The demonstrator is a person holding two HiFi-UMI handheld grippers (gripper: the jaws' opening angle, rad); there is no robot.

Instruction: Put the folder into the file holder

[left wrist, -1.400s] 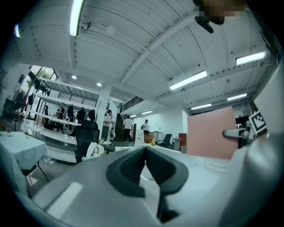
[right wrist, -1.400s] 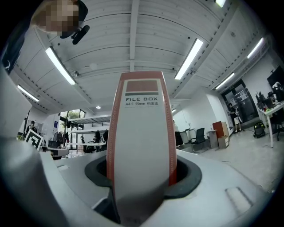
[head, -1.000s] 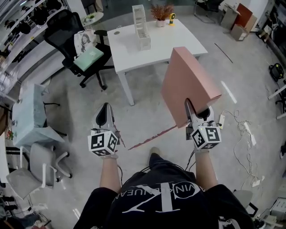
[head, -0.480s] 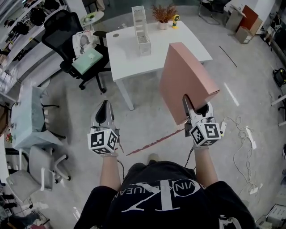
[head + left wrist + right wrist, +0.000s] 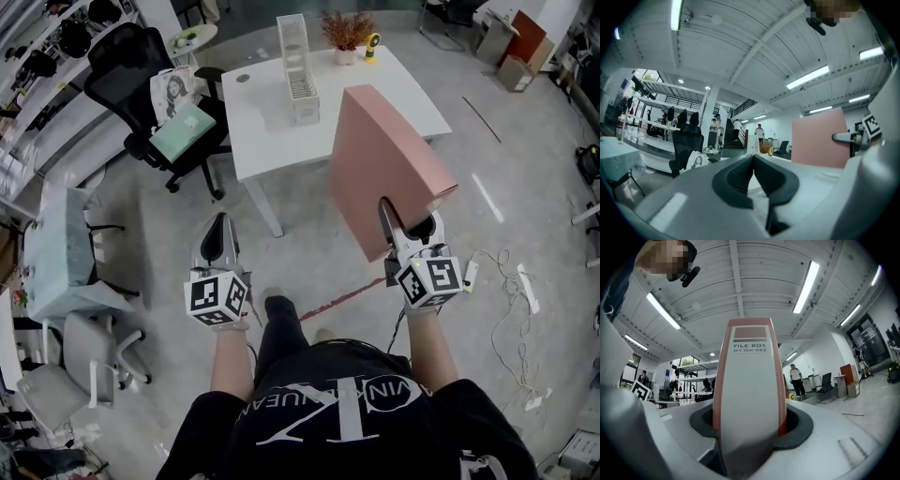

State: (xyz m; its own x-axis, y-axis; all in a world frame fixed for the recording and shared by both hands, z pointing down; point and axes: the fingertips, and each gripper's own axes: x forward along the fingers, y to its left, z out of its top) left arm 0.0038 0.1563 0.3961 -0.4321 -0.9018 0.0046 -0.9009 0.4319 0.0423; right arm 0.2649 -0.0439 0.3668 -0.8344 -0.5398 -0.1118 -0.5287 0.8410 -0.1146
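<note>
Between the pads of the right gripper (image 5: 410, 227) sits the spine end of the folder (image 5: 375, 169), clamped and held upright in the air above the floor, while the left gripper (image 5: 222, 225) hangs beside it empty, its jaws pressed together. The lifting is done, I judge, but the carry and the slotting are left: the file holder (image 5: 298, 66) stands well apart on the far part of the table (image 5: 281, 141). That folder is a rigid pink box file with flat matte faces and a rounded pale spine label, and the holder is a tall, narrow white rack with what look like slotted sides, on a smooth white top.
</note>
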